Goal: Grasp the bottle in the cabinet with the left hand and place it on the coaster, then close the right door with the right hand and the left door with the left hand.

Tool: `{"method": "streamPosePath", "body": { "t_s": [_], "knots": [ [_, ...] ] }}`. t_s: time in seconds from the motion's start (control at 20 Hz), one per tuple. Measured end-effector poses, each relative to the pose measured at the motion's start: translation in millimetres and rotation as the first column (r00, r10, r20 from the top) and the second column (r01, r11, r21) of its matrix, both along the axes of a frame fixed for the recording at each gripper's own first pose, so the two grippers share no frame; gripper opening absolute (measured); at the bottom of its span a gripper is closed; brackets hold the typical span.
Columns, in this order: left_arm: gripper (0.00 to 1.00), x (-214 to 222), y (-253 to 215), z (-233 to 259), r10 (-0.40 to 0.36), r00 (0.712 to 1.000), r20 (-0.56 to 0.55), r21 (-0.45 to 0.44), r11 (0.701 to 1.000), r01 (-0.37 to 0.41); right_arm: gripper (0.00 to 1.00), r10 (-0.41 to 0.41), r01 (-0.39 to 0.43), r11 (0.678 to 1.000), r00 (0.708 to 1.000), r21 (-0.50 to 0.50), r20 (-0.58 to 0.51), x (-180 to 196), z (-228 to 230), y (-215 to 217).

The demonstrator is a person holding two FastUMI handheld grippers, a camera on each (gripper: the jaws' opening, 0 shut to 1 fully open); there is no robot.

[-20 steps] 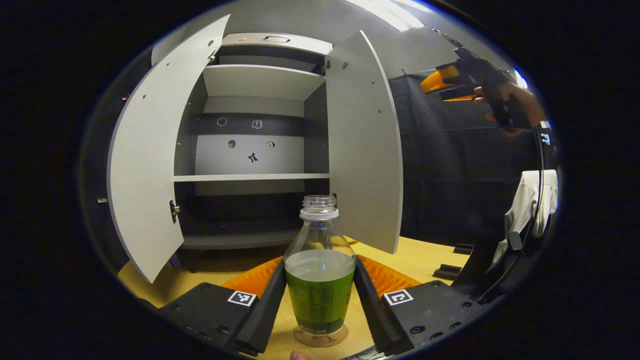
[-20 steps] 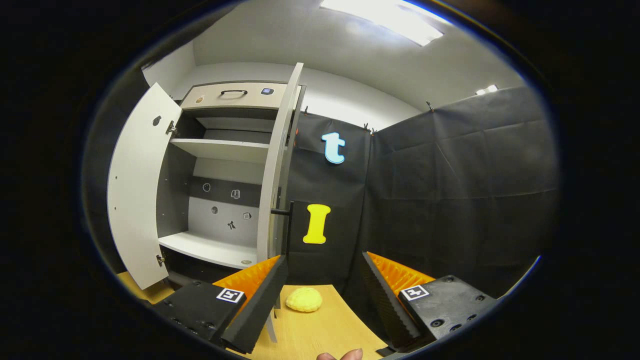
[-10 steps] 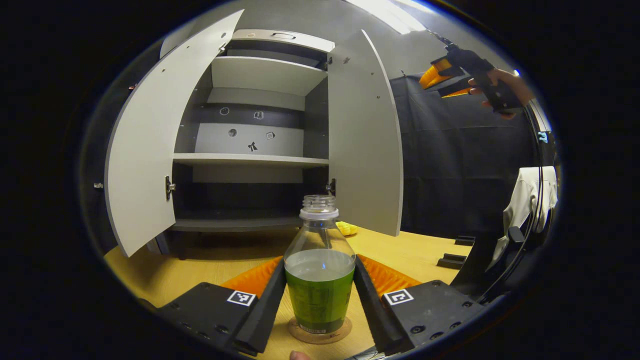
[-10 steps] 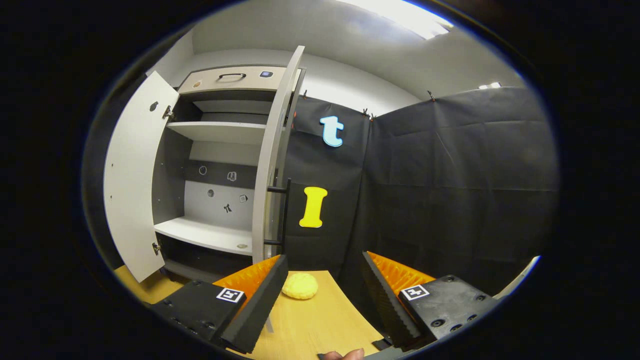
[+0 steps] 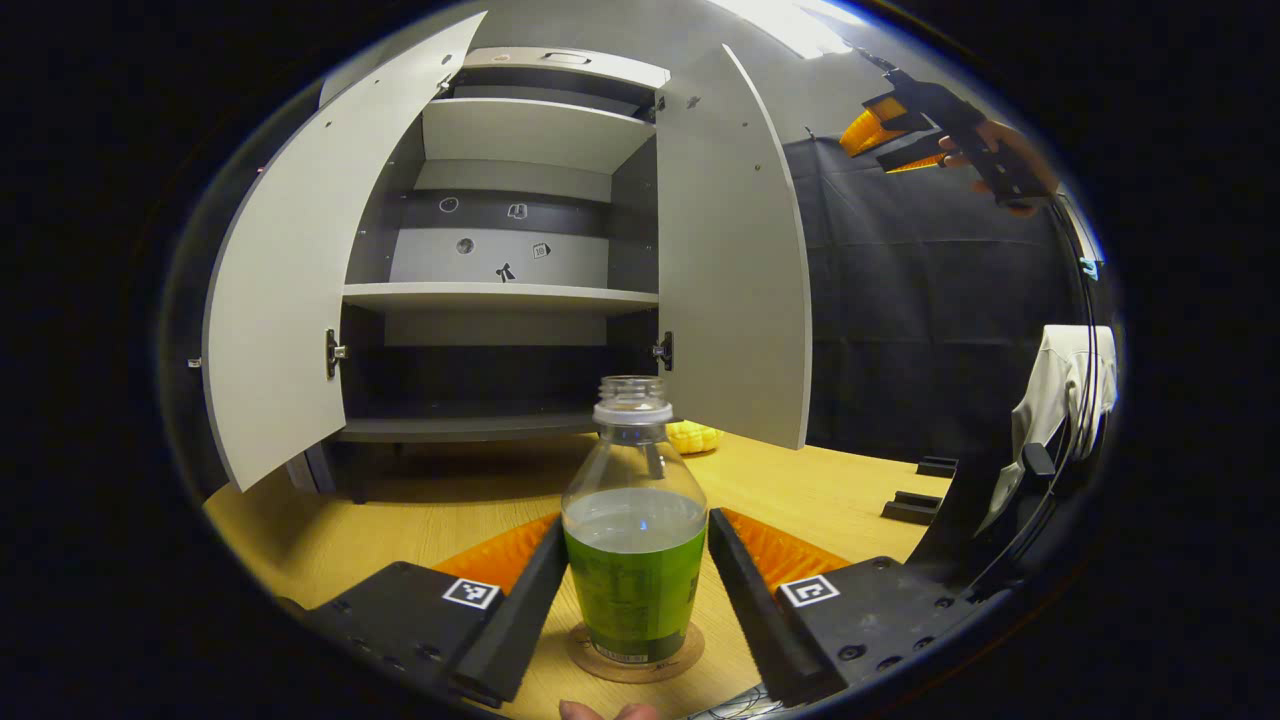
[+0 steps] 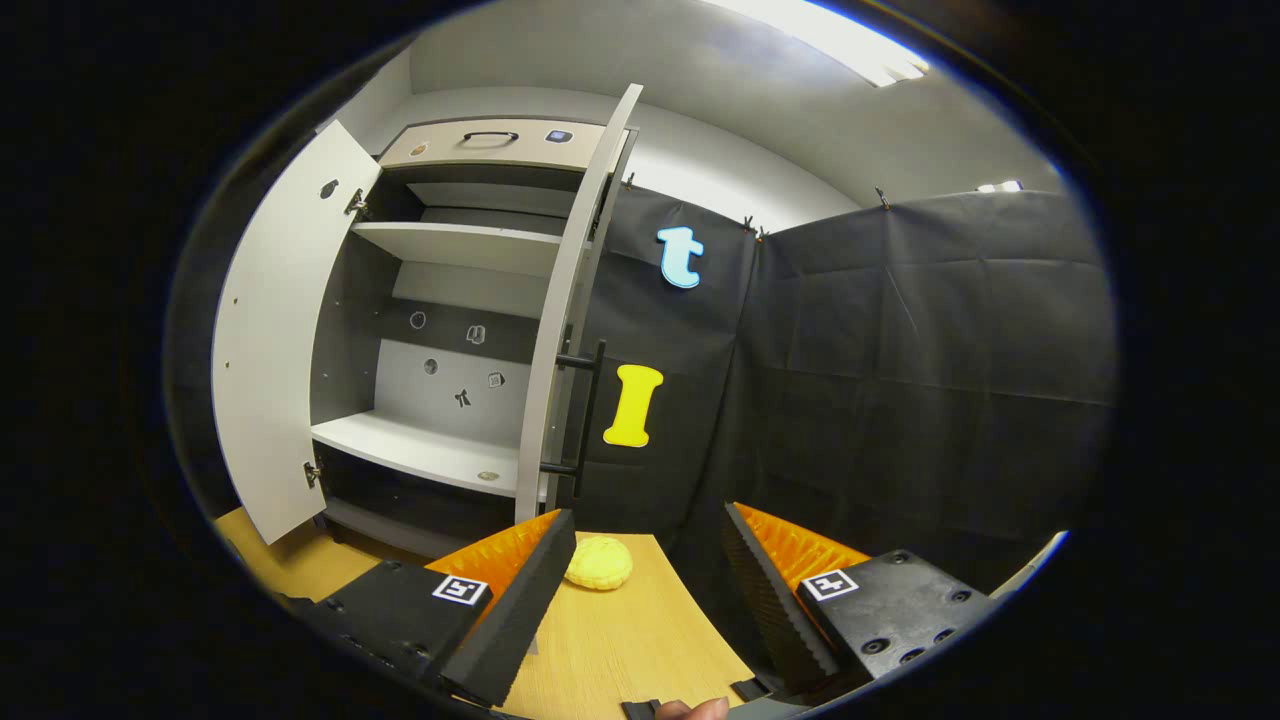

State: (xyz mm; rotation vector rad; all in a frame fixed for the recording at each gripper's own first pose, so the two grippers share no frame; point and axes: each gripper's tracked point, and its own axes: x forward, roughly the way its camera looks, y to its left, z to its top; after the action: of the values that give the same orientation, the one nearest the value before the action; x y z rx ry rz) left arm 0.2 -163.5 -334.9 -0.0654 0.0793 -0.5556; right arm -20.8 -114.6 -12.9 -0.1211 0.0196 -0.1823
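A clear bottle (image 5: 635,540) with a green label and no cap stands upright on the round cork coaster (image 5: 634,662) on the wooden table. My left gripper (image 5: 637,535) is shut on it, one finger against each side of the label. Behind it the grey cabinet (image 5: 500,295) stands with its left door (image 5: 290,290) and right door (image 5: 735,260) both wide open and its shelves bare. My right gripper (image 6: 645,535) is open with nothing in it, held high just right of the right door (image 6: 565,330), which I see edge-on with its black handle (image 6: 590,410). A hand holds that right gripper (image 5: 900,130) up at the top right.
A yellow lump (image 5: 693,437) lies on the table under the right door, the same yellow lump (image 6: 598,563) just beyond my left finger. Small black blocks (image 5: 915,505) sit at the table's right edge. A white cloth (image 5: 1065,390) hangs farther right.
The left gripper view has dropped and tipped, and the bottle's base has settled onto the coaster. The right gripper shifted slightly, so the right door's handle now stands nearer the view's centre.
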Motion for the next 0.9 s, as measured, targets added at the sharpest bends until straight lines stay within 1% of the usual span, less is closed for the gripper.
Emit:
{"method": "streamPosePath", "body": {
  "t_s": [0.05,0.25,0.35,0.5,0.6,0.7,0.9],
  "knots": [
    [0.98,-2,1,1,-0.001,1.0,-0.004,0.0,1.0,0.001,0.98,-0.002,0.002,1.0,1.0,0.006,-0.003,-1,-1,-1],
    [0.98,-15,11,-5,0.007,0.999,-0.035,0.039,0.999,-0.005,0.98,-0.018,0.017,0.999,1.0,0.035,0.006,0,0,-8],
    [0.98,-27,20,0,0.012,0.998,-0.057,0.045,0.999,-0.009,0.98,-0.032,0.031,0.999,0.999,0.037,0.004,3,-2,-13],
    [0.98,-42,48,32,0.052,0.997,-0.064,0.062,0.997,-0.048,0.98,-0.039,0.039,0.997,0.999,0.066,-0.012,15,-8,-18],
    [0.97,-42,75,64,0.112,0.992,-0.059,0.044,0.993,-0.109,0.98,-0.043,0.042,0.995,0.999,0.09,0.002,26,-5,-23],
    [0.97,-38,105,97,0.186,0.981,-0.055,0.018,0.983,-0.185,0.98,-0.052,0.049,0.994,0.998,0.095,0.025,37,0,-33],
    [0.97,-18,165,152,0.34,0.94,-0.033,-0.005,0.94,-0.341,0.98,-0.077,0.069,0.991,0.995,0.112,0.066,60,13,-56]
  ]
}}
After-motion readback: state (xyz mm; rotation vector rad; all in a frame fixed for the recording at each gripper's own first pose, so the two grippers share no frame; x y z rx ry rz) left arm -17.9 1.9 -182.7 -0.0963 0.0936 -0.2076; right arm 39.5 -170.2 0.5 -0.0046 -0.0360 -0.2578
